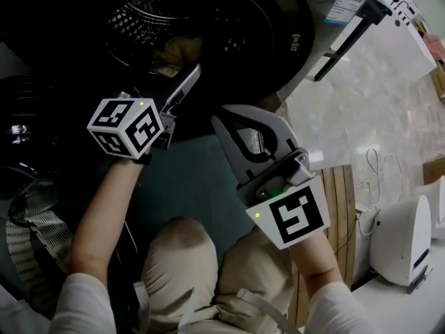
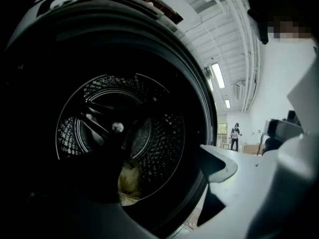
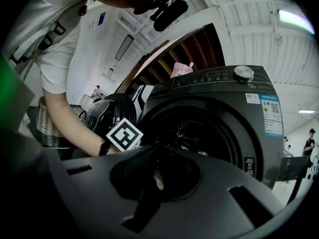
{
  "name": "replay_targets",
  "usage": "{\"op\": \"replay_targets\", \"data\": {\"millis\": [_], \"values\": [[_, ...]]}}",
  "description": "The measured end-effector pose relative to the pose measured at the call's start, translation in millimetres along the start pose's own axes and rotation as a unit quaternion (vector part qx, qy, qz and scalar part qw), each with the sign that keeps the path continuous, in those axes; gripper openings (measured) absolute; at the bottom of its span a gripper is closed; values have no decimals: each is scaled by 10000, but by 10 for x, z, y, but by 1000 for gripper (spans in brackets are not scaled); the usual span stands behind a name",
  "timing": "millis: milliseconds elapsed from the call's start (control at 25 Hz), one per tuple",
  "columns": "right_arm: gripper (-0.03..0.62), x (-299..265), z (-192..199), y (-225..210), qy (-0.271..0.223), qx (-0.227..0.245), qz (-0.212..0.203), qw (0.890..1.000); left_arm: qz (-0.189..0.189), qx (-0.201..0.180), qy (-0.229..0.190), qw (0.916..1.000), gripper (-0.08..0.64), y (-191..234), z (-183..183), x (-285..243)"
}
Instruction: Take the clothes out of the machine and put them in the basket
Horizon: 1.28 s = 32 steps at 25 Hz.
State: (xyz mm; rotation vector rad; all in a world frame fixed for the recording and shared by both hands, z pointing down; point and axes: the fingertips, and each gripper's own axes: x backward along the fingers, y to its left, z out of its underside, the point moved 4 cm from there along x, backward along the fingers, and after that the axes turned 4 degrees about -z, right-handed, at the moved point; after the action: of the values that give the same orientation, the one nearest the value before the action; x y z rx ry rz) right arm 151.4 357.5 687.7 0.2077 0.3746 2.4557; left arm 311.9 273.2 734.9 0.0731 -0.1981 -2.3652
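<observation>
The front-loading machine point(image 1: 278, 26) stands with its door open, and a yellowish cloth point(image 1: 177, 51) lies at the bottom of its perforated drum point(image 2: 124, 128). My left gripper point(image 1: 186, 78) reaches to the drum mouth with its jaws open. The cloth point(image 2: 128, 179) shows between them, farther in and untouched. My right gripper point(image 1: 221, 120) hangs just outside the opening, below the left one. Its curved jaws are shut on nothing. In the right gripper view the machine point(image 3: 214, 118) faces me, with the left gripper's marker cube point(image 3: 124, 135) at its opening. The wicker basket point(image 1: 35, 239) stands at lower left.
The open round door point(image 1: 21, 134) hangs left of the drum, above the basket point(image 3: 47, 128). A white appliance point(image 1: 400, 239) with cables sits at right on the pale floor, beside a wooden strip point(image 1: 341, 207). A dark stand point(image 1: 348, 44) leans at upper right. The person's knees point(image 1: 181, 245) are below the grippers.
</observation>
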Motion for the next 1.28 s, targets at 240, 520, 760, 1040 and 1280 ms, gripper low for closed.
{"op": "replay_targets", "data": {"millis": [240, 520, 760, 1040, 1280], "values": [[13, 153, 17, 92, -155, -295, 96, 9994, 35, 1029, 482, 9935, 469, 208, 101, -485], [12, 205, 53, 113, -286, -419, 48, 9987, -260, 373, 982, 9941, 469, 491, 172, -938], [13, 251, 90, 142, -194, -384, 29, 9991, -136, -711, 1676, 9832, 469, 464, 348, -1406], [12, 422, 180, 100, -19, -469, 81, 9989, -19, -1764, 2425, 9540, 469, 619, 725, -1784], [13, 445, 196, 163, 149, -345, -14, 9993, 189, -2303, 3057, 9236, 469, 775, 959, -1985]]}}
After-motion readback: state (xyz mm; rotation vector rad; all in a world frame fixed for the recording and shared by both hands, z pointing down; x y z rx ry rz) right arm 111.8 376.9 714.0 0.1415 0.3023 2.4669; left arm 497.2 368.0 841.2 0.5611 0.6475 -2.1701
